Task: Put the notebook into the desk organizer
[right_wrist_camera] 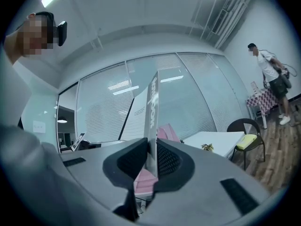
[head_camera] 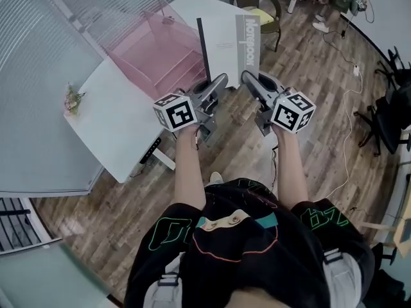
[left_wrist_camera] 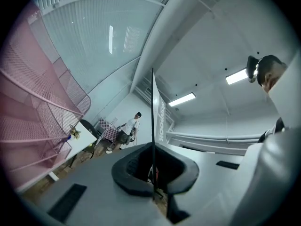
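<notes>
A white notebook (head_camera: 226, 47) with a grey spine strip stands upright in the air, held from below by both grippers. My left gripper (head_camera: 220, 82) is shut on its left lower edge, my right gripper (head_camera: 248, 77) on its grey spine side. In the left gripper view the notebook (left_wrist_camera: 152, 112) shows edge-on between the pads of that gripper (left_wrist_camera: 153, 173). The right gripper (right_wrist_camera: 151, 166) clamps the notebook's spine (right_wrist_camera: 152, 112) the same way. The pink mesh desk organizer (head_camera: 157, 56) stands on the white desk (head_camera: 119, 130), to the left of and behind the notebook.
A small plant (head_camera: 72, 98) sits at the desk's left edge. A dark chair with a yellow cushion (head_camera: 260, 8) stands behind the notebook. Cables (head_camera: 350, 104) run over the wooden floor, black chairs (head_camera: 388, 117) stand at the right. A person (right_wrist_camera: 272, 76) stands far off.
</notes>
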`<state>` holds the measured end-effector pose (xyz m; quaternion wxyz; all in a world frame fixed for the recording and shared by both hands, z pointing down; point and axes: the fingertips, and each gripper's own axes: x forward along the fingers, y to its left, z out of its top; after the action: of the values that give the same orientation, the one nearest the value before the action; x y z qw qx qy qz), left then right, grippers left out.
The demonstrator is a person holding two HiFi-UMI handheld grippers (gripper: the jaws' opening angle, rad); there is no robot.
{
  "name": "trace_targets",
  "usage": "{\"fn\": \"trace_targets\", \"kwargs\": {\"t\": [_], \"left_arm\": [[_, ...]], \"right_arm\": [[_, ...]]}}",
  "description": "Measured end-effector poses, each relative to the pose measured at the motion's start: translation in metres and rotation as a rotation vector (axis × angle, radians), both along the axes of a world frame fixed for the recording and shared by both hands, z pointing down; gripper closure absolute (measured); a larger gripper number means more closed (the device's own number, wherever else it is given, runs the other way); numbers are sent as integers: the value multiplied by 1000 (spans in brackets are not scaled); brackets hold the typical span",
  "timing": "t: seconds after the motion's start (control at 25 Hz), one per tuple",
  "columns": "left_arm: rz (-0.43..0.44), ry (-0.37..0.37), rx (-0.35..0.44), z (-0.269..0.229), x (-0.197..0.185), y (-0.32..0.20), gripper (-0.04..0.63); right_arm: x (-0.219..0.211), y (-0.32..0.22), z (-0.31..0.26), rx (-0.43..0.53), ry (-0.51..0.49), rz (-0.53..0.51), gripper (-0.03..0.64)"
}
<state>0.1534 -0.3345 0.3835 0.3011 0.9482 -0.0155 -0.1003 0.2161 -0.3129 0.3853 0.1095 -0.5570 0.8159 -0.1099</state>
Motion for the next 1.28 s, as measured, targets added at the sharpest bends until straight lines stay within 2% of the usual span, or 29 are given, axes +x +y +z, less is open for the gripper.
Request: {"fn": "trace_targets", "kwargs": {"t": [0.36, 0.64, 0.84, 0.96, 1.28], "left_arm": [[-115, -9, -8, 1, -30, -54, 592], [-269, 10, -14, -10, -60, -85, 587], [-331, 12, 14, -22, -81, -89, 502], [-364, 16, 19, -25, -94, -91, 472], [-412, 24, -2, -18, -128, -90, 463]], "right_arm": [[-27, -62, 1, -6, -5, -84, 588], [-56, -103, -11, -12, 15, -199, 588], [-77, -118, -21, 0, 8, -266, 592], [-91, -126, -25, 0, 11, -304, 592], [-122, -145, -27, -18, 1, -376, 595]]}}
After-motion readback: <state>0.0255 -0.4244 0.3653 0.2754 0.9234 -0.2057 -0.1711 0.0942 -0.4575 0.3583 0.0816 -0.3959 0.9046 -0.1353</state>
